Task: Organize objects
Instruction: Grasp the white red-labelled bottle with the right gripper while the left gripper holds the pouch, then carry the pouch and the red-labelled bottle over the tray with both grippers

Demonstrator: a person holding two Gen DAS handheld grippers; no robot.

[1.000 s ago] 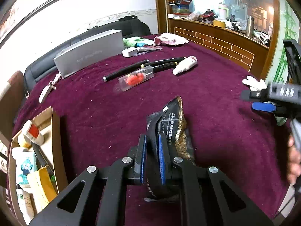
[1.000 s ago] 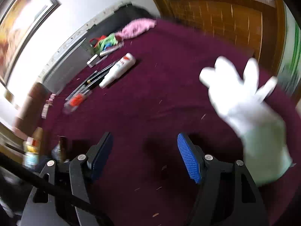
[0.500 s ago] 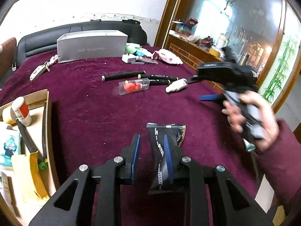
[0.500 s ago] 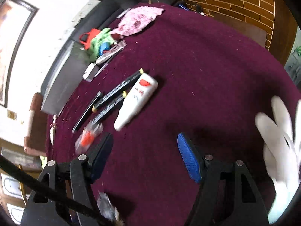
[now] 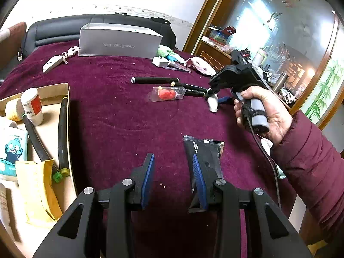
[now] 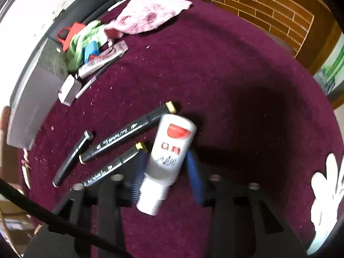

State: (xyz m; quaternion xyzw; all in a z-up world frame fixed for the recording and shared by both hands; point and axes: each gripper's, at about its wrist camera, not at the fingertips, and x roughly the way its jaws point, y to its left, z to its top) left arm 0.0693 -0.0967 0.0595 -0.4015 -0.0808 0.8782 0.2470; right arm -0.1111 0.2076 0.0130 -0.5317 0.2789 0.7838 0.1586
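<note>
My left gripper [image 5: 172, 159] hangs low over the maroon tablecloth [image 5: 111, 120], jaws opening, with only cloth between the fingers. A black foil sachet [image 5: 206, 152] lies flat on the cloth, against and beyond the right finger. A hand holds my right gripper [image 5: 223, 101] farther back over a white bottle [image 5: 212, 105]. In the right wrist view that gripper [image 6: 164, 172] points down, jaws closing on the white bottle with a red label [image 6: 169, 148], and both blurred blue pads touch its sides.
A cardboard box [image 5: 64, 90] at the left holds tubes, packets and pens. Three black markers [image 6: 126, 133] lie left of the bottle, near a clear packet with a red item [image 5: 167, 93]. A grey box [image 5: 120, 43], cloths [image 6: 150, 15] and a white glove [image 6: 326, 193] ring the table.
The left jaws parted and let go of the black sachet, which now lies on the cloth. The right gripper swept across to the white bottle and closed around it.
</note>
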